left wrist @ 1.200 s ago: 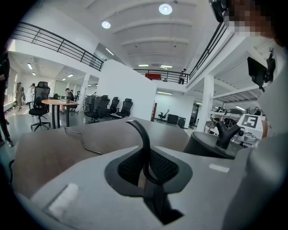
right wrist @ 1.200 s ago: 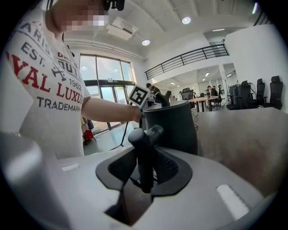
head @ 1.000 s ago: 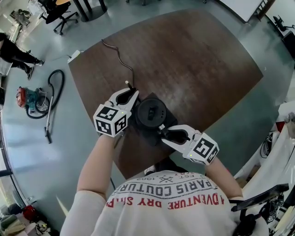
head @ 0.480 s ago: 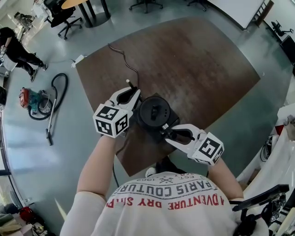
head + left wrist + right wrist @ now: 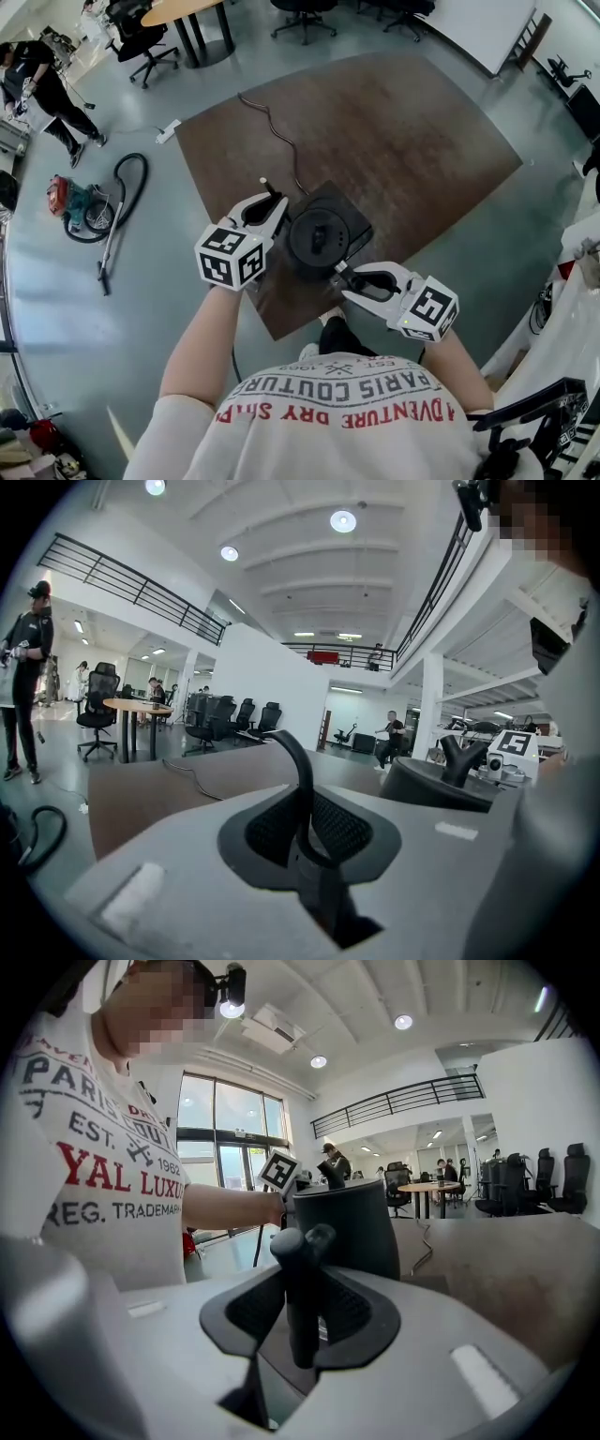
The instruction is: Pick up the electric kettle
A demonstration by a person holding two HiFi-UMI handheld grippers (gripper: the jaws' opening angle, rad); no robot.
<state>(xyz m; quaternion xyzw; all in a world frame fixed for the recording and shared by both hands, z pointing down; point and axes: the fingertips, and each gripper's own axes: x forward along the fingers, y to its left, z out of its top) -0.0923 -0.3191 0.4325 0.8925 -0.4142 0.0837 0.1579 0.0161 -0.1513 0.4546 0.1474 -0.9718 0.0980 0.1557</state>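
Both grippers and the electric kettle (image 5: pixel 319 234) stand higher over the table (image 5: pixel 422 141) than a second ago, and the table top now looks further below them.

Finding 1, grip: the right gripper (image 5: pixel 345 275) is clamped on the kettle's upright black handle (image 5: pixel 295 1283), with the dark body just behind it. The left gripper (image 5: pixel 275 202) is pinched on a thin black curved strip (image 5: pixel 302 789). What that strip belongs to cannot be told. The kettle itself sits to this gripper's right, apart from its jaws.

Finding 2, position: the kettle is between the two grippers, above a dark square plate (image 5: pixel 361 214). Whether it has cleared that plate is not visible from above.

Finding 3, handling: the shell looks rigid and smooth, so the body would be slippery to pinch. The handle is judged the correct hold, taken high and close to the body. The fill is unknown, and a one-sided grip may let the kettle tilt.

Finding 4, writing: none is legible on the kettle. The person's shirt (image 5: pixel 347 394) reads "PARIS COUTURE", "ADVENTURE DRY", "EST. 1982" and "REG. TRADEMAR"
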